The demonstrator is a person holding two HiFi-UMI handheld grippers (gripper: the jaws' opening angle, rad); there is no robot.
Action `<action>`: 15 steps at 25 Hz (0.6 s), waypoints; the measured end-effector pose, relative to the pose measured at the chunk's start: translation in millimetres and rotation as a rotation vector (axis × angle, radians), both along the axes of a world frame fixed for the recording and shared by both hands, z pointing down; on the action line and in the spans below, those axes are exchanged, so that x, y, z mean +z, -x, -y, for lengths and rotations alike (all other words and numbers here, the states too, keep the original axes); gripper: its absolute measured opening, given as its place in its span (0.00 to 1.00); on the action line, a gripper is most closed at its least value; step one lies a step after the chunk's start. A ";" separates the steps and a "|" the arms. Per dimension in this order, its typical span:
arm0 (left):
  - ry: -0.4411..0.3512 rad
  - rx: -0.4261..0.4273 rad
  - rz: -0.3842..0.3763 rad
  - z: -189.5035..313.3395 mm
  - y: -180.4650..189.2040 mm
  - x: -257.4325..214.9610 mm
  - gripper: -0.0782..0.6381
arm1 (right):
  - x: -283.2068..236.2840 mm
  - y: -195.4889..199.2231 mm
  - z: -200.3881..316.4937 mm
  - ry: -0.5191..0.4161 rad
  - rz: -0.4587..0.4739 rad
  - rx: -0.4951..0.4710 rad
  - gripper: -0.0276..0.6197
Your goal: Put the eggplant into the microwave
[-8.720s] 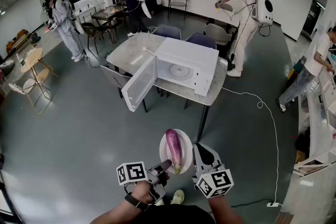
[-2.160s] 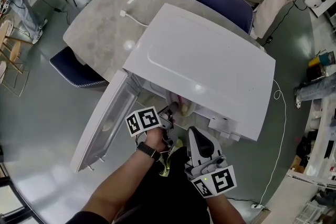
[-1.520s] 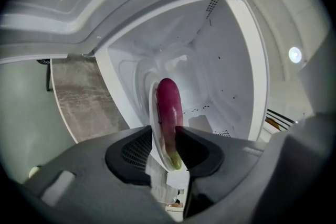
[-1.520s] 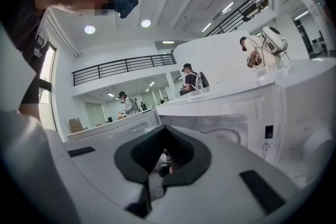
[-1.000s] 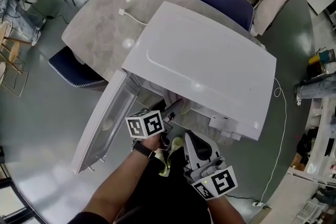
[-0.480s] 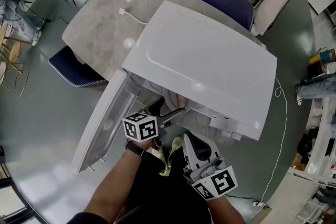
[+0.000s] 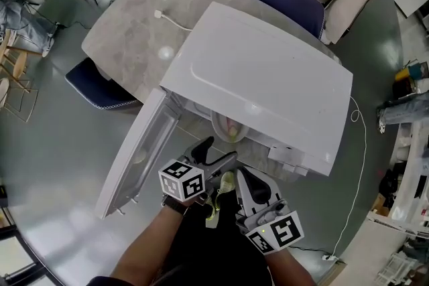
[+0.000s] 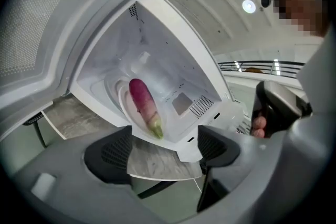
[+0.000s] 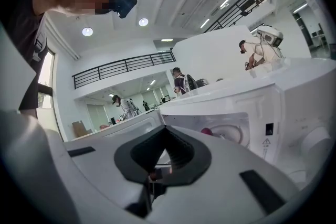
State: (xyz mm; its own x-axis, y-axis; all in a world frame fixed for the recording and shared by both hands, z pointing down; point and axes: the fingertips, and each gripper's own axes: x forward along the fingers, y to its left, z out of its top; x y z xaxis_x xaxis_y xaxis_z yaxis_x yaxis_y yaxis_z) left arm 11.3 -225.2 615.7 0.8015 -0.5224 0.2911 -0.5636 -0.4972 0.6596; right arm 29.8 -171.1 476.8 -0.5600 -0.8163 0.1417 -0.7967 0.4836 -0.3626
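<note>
eggplant (image 8: pixel 143 105) lying on white plate (image 8: pixel 124 108) inside microwave (image 7: pixel 268 77), door (image 7: pixel 137 161) swung wide; left claw (image 8: pixel 163 150) before opening, jaws apart, closing, nothing between; right claw (image 9: pixel 163 152) jaws pressed together, empty.

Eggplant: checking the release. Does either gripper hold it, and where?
Neither. The eggplant lies inside the microwave; the left gripper is empty, jaws closing; the right gripper is shut, empty.

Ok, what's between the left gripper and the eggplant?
Only a strip of tabletop and the microwave sill, in the left gripper view. The left gripper, jaws closing, holds nothing.
</note>
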 end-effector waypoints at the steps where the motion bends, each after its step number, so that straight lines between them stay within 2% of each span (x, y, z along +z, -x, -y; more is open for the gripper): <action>1: 0.003 -0.006 0.008 -2.6 0.0 2.1 0.64 | 1.5 -0.4 -0.2 0.005 -0.003 0.002 0.05; 3: 0.009 -0.033 0.034 -3.5 2.1 7.2 0.46 | 4.3 -0.9 -0.6 0.013 -0.007 0.003 0.05; 5: -0.002 -0.056 0.091 -1.6 3.4 13.6 0.16 | 8.1 -1.4 -0.6 0.018 -0.010 0.005 0.05; 6: -0.008 -0.054 0.120 -1.3 1.9 16.7 0.12 | 10.4 -1.5 -0.6 0.021 -0.011 0.007 0.05; 10: -0.030 -0.016 0.202 -1.5 -9.2 24.7 0.12 | 14.0 -0.3 0.3 0.022 -0.018 0.007 0.05; 15: -0.023 -0.030 0.274 4.7 -10.0 36.3 0.12 | 9.5 -1.8 4.4 0.006 -0.019 0.013 0.05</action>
